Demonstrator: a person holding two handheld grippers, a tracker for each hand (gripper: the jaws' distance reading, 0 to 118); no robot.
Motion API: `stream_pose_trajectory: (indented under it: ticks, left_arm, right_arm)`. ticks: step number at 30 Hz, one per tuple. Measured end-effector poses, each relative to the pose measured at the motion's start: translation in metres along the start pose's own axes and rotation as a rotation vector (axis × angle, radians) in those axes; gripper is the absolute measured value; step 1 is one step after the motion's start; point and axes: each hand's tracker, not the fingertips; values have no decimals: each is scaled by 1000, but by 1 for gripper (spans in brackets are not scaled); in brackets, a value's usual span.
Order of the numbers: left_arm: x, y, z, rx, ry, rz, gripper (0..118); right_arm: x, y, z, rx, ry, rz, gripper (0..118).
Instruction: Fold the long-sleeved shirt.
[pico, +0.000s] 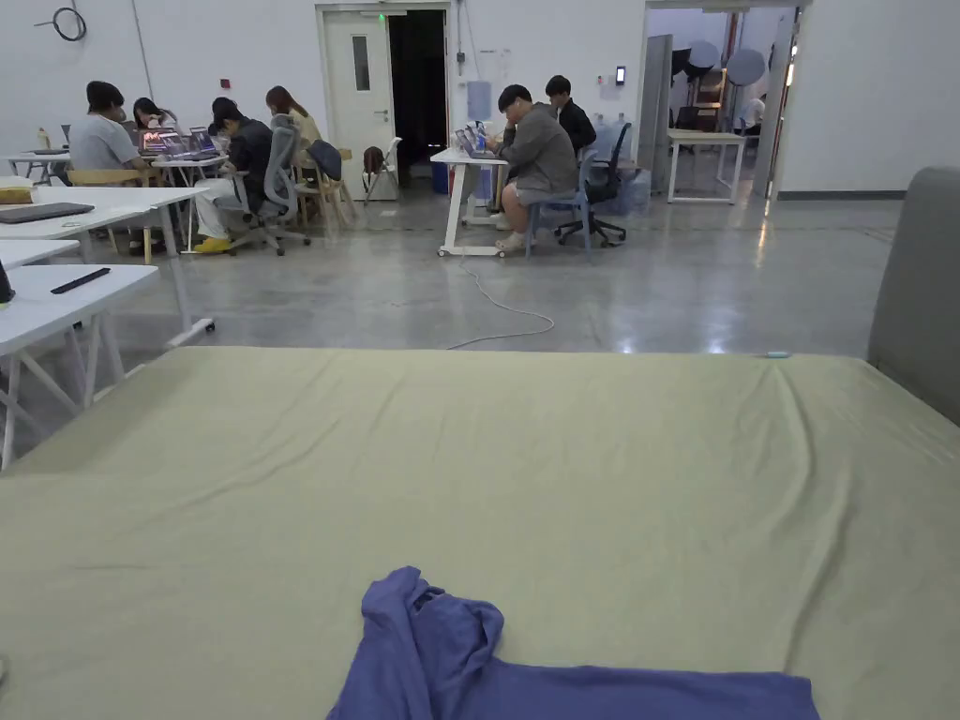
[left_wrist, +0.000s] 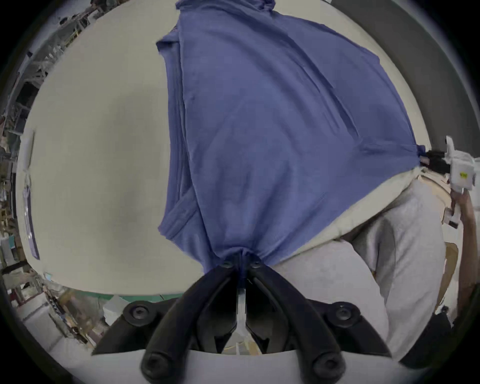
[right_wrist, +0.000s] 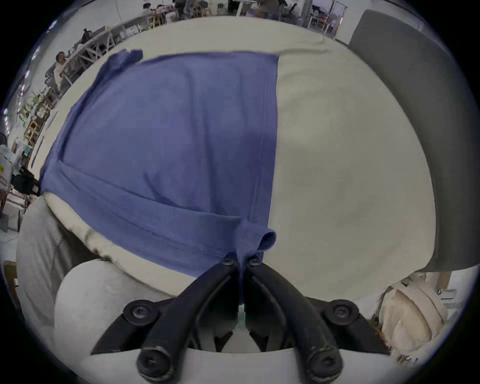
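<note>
A blue-purple long-sleeved shirt (pico: 562, 689) lies on the pale green bed sheet (pico: 525, 469), at the near edge in the head view, with a bunched sleeve (pico: 422, 619) sticking up toward the far side. In the left gripper view my left gripper (left_wrist: 241, 259) is shut on one corner of the shirt (left_wrist: 272, 130). The other gripper (left_wrist: 428, 158) holds the opposite corner at the right edge of that view. In the right gripper view my right gripper (right_wrist: 241, 261) is shut on a rolled hem corner of the shirt (right_wrist: 176, 145), which is stretched flat between the two grippers.
A grey padded headboard (pico: 923, 281) stands at the bed's right side. White desks (pico: 66, 300) sit to the left of the bed. Several people sit at tables (pico: 464, 159) across the concrete floor. My grey trousers (left_wrist: 363, 272) are against the bed's near edge.
</note>
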Motion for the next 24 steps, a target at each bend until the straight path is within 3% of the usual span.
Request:
stream_pose_trajectory:
  ticks: [4,6,7,8,9,10,11,14,16,18,19,20,21,22,24]
  left_arm:
    - [-4,0,3,-17,-21,11,0]
    - [-9,0,3,-13,-39,30,1]
    - [-12,-1,4,-13,-50,54,26]
    - [-13,-2,9,12,-51,85,66]
    - [-13,-3,21,50,-2,98,98]
    - [-10,-5,37,79,8,91,111]
    - [-9,-7,57,141,-15,64,112]
    - [-11,-11,111,318,-78,137,112]
    - [-5,-12,125,400,-97,153,112]
    - [6,-11,122,370,-104,142,110]
    - [13,-11,117,353,-96,110,91]
    - [23,-7,110,336,-76,69,49]
    - [31,0,103,314,-57,37,0]
    - [29,13,97,332,-71,61,0]
    - [20,47,94,323,-201,114,0]
  right_arm:
    - [0,8,-4,-22,-4,-7,1]
    - [4,12,-3,-52,11,-10,8]
    - [6,17,-2,-70,10,-12,14]
    - [8,22,3,-79,1,-15,33]
    - [9,23,15,-76,4,2,66]
    - [9,26,29,-44,-10,49,96]
    - [10,30,50,3,-46,79,102]
    - [13,44,114,141,-65,110,109]
    - [11,55,144,215,-66,78,109]
    - [2,64,158,292,-66,28,109]
    - [-1,67,160,325,-25,-16,107]
    - [-7,67,159,364,37,-64,92]
    - [-14,70,156,384,117,-83,50]
    - [-23,74,148,381,170,-117,0]
    - [-36,76,134,406,192,-134,0]
